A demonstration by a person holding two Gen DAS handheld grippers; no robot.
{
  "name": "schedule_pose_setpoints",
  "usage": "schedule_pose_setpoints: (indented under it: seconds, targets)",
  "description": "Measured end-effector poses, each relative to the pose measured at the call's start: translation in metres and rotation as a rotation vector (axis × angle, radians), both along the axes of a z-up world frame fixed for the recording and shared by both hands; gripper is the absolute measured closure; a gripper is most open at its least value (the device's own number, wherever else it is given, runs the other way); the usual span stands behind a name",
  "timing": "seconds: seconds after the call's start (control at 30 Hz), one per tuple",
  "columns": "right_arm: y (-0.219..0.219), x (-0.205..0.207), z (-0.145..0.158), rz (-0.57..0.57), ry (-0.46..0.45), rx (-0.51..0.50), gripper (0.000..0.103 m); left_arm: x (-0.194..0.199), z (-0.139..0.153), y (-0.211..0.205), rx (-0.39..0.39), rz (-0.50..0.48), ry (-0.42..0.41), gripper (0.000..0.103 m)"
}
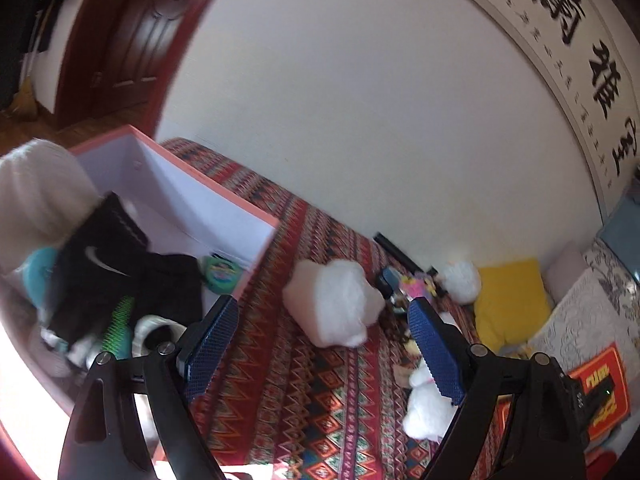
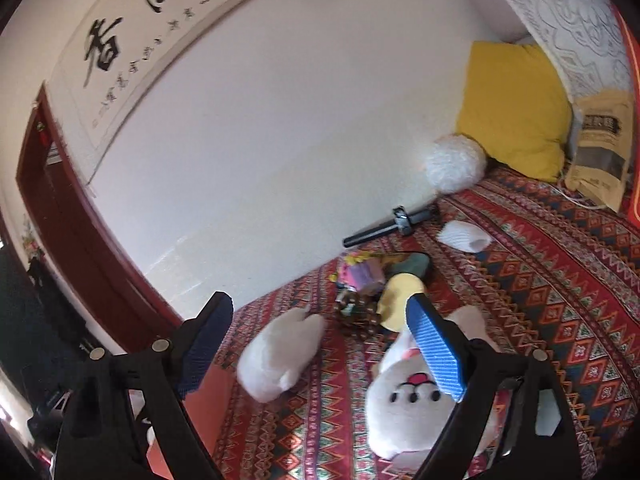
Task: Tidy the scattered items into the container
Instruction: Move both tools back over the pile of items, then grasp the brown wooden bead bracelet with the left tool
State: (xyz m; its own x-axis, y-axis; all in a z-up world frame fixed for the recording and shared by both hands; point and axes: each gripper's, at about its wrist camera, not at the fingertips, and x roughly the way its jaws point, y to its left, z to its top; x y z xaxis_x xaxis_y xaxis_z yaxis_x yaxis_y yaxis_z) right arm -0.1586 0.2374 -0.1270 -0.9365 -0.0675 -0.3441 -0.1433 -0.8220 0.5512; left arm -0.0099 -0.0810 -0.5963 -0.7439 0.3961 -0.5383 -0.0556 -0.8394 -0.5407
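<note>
With both grippers spread wide and empty, the right gripper (image 2: 320, 344) should drop straight over the plush bear (image 2: 416, 396) on the bed (image 2: 540, 280) and pinch its body, not the loose fur. The bear is white and soft, face up, well apart from the pink box (image 1: 200, 196) near the left gripper (image 1: 324, 344).

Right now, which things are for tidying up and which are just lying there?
For the job: pink box, white plush paw, white teddy bear, pile of small toys, white sock.

Just lying about: yellow cushion, calligraphy scroll, paper bag.
</note>
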Motion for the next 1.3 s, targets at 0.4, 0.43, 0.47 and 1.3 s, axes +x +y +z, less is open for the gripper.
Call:
schedule_pose_setpoints:
  seconds: [0.4, 0.43, 0.47, 1.3]
  targets:
    - [0.121, -0.031, -0.084, -0.105, -0.160, -0.260, 0.014, -0.145, -0.104, 0.240, 0.113, -0.351, -0.290, 0.016]
    - [0.127, -0.031, -0.088, -0.110, -0.163, -0.279, 0.014, -0.163, -0.112, 0.254, 0.117, -0.359, -0.317, 0.016]
    - [0.133, -0.031, -0.091, -0.115, -0.167, -0.302, 0.014, -0.180, -0.120, 0.269, 0.103, -0.360, -0.341, 0.016]
    - [0.150, -0.054, -0.110, -0.054, -0.193, -0.404, 0.017, -0.072, -0.090, 0.115, 0.354, -0.212, -0.265, 0.088]
